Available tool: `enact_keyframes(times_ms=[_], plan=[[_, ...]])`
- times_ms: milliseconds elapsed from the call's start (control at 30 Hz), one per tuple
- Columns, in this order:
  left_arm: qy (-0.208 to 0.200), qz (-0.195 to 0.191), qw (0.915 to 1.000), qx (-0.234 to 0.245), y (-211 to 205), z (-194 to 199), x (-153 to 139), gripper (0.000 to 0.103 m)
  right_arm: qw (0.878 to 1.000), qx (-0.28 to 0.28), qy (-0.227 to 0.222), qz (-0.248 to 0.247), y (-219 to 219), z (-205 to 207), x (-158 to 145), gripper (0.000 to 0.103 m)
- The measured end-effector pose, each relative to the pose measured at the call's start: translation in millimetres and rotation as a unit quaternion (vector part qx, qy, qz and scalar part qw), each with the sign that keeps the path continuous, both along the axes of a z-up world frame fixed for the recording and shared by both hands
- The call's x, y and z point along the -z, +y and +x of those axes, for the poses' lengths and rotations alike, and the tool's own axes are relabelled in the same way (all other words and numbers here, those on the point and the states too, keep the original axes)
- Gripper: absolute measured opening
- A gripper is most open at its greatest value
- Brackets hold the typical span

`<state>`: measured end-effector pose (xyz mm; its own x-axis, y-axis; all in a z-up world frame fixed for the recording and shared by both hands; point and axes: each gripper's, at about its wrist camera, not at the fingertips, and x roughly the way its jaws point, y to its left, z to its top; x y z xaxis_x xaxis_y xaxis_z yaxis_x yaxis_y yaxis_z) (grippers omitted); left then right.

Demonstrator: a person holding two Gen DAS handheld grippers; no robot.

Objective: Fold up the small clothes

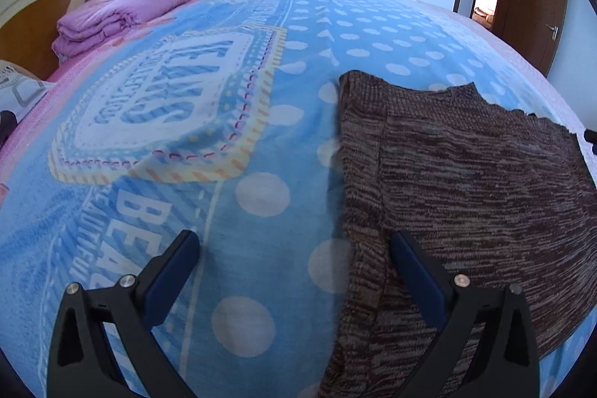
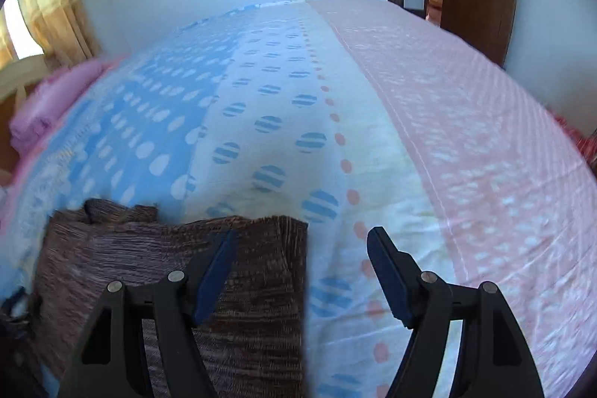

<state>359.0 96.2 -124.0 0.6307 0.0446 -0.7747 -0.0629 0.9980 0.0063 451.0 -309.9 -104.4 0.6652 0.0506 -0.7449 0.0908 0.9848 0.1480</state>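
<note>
Two sets of fingers: both are spread wide and nothing is held between them.
Left fingers (image 1: 294, 248): one pad hangs over the blue blanket (image 1: 261, 155), the other over the left edge of the brown knit garment (image 1: 466, 174); whether that pad touches the knit cannot be told.
Right fingers (image 2: 302, 248): the garment's right edge (image 2: 242, 267) is straddled, one pad above the knit, the other above the pale dotted blanket (image 2: 283, 92).
Garment place: it is laid flat on the bed, between the two grippers, its far edge wavy and a bunched corner seen at far left in the right view.
Risk, blanket: soft bedding could be pinched along with the knit if the fingers are closed low, so the fold would drag.
Risk, layers: only the top layer might be caught, judging by the seam near the left edge, and the fold would come out skewed.
Risk, timing: uneven lifts could twist the cloth.
Hidden: the garment's near edge is cut off behind the grippers.
Hard to make out: the right view is blurred; the garment's type cannot be told.
</note>
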Motion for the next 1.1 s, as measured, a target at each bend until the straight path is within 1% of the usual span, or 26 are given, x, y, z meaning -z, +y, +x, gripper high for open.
enact_keyframes(times_ms=[100,200,233,367,400,433,467,500,567,600,633,700,767,867,900,967,1000,1033,1100], plan=[[-0.002,-0.002,1.0,0.001,-0.8,-1.0,-0.3,0.103,1.0,-0.024,-0.01,-0.001,1.4,-33.4,-3.2,0.073],[-0.006,-0.01,0.9999,0.002,1.0,-5.5,-2.4,0.103,0.998,-0.056,-0.013,0.035,4.0,-74.5,-1.2,0.073],[-0.009,-0.014,0.9999,0.002,2.0,-9.1,-3.9,0.103,0.997,-0.063,-0.012,0.039,4.3,-87.6,-0.6,0.073],[-0.008,-0.045,0.9989,0.008,8.8,-24.2,-4.3,0.103,0.996,-0.071,-0.006,0.046,5.2,-139.3,14.1,0.073],[-0.008,-0.046,0.9989,0.009,9.1,-25.6,-4.4,0.103,0.996,-0.071,0.005,0.048,4.9,-147.1,21.4,0.069],[-0.007,-0.046,0.9988,0.011,8.4,-27.5,-4.4,0.103,0.996,-0.07,0.012,0.049,4.9,-151.8,27.3,0.06],[-0.004,-0.044,0.9989,0.014,7.0,-28.7,-3.8,0.103,0.996,-0.07,0.018,0.05,5.3,-157.2,32.3,0.054],[-0.001,-0.038,0.9991,0.017,4.6,-29.8,-2.9,0.103,0.996,-0.074,0.024,0.052,7.0,-162.0,38.6,0.046],[0.008,-0.02,0.9995,0.021,-0.9,-31.9,-0.9,0.103,0.995,-0.08,0.026,0.046,9.2,-169.3,44.8,0.041],[0.014,-0.007,0.9996,0.021,-4.4,-32.8,0.4,0.103,0.996,-0.081,0.021,0.039,10.6,-172.4,45.7,0.033],[0.013,0.002,0.9997,0.02,-6.2,-35.1,-0.2,0.103,0.996,-0.081,0.021,0.04,10.2,-176.6,45.7,0.03],[0.017,0.006,0.9998,0.012,-5.7,-40.3,0.3,0.103,0.995,-0.08,0.021,0.048,8.3,-179.7,46.5,0.03],[0.02,-0.001,0.9998,0.006,-1.9,-46.9,0.6,0.103,0.996,-0.086,0.018,0.033,10.6,-183.4,47.9,0.03],[0.018,-0.003,0.9998,0.002,1.7,-59.1,0.5,0.103,0.997,-0.08,0.011,0.013,16.1,-191.7,40.3,0.03],[0.018,-0.003,0.9998,0.003,2.6,-62.8,0.9,0.103,0.997,-0.077,0.003,0.003,19.0,-195.1,35.8,0.031],[0.016,-0.004,0.9999,0.004,3.4,-67.2,0.9,0.103,0.996,-0.079,-0.026,-0.025,30.3,-202.0,23.4,0.033],[0.015,-0.004,0.9999,0.004,3.3,-68.3,1.1,0.103,0.995,-0.088,-0.04,-0.035,38.6,-203.7,17.9,0.036],[0.014,-0.002,0.9999,0.004,2.8,-67.3,1.0,0.103,0.993,-0.098,-0.046,-0.038,45.9,-204.0,15.3,0.04],[0.015,0.003,0.9999,0.004,1.4,-66.4,1.3,0.103,0.991,-0.122,-0.047,-0.037,60.6,-197.6,14.9,0.043]])
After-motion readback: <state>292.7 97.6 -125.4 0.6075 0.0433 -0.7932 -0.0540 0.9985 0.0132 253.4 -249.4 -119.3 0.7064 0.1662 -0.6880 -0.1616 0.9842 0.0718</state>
